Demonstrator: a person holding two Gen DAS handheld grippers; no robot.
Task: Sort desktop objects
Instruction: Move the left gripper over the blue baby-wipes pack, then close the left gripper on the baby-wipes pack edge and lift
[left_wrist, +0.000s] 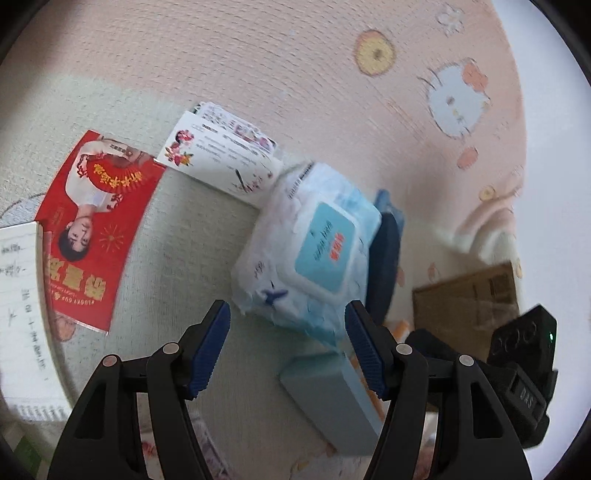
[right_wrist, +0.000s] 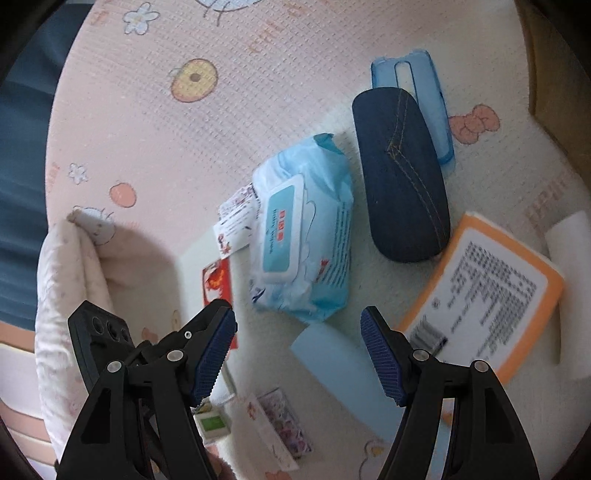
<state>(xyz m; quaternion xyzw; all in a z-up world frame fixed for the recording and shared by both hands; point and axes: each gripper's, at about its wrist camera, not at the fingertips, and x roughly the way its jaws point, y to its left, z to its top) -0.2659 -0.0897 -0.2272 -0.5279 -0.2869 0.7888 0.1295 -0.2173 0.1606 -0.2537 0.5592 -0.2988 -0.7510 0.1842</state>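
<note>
Both tools tilt downward, left tool (left_wrist: 288, 347) and right tool (right_wrist: 298, 354) spread apart above the wipes pack (left_wrist: 310, 254)

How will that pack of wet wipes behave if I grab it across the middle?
The wet wipes pack looks soft: its crinkled film wrapper will probably dent and sag. The glossy film may slip against the pads. Lying flat, it shouldn't roll; the rigid flip lid gives firmer purchase.

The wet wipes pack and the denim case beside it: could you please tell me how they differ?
The wet wipes pack is pale blue, crinkly plastic with a flat lid label; the denim case is dark navy with yellow stitching. The pack is blocky and wider, the case slimmer and rounded. Both lie flat, side by side, on the patterned cloth.
</note>
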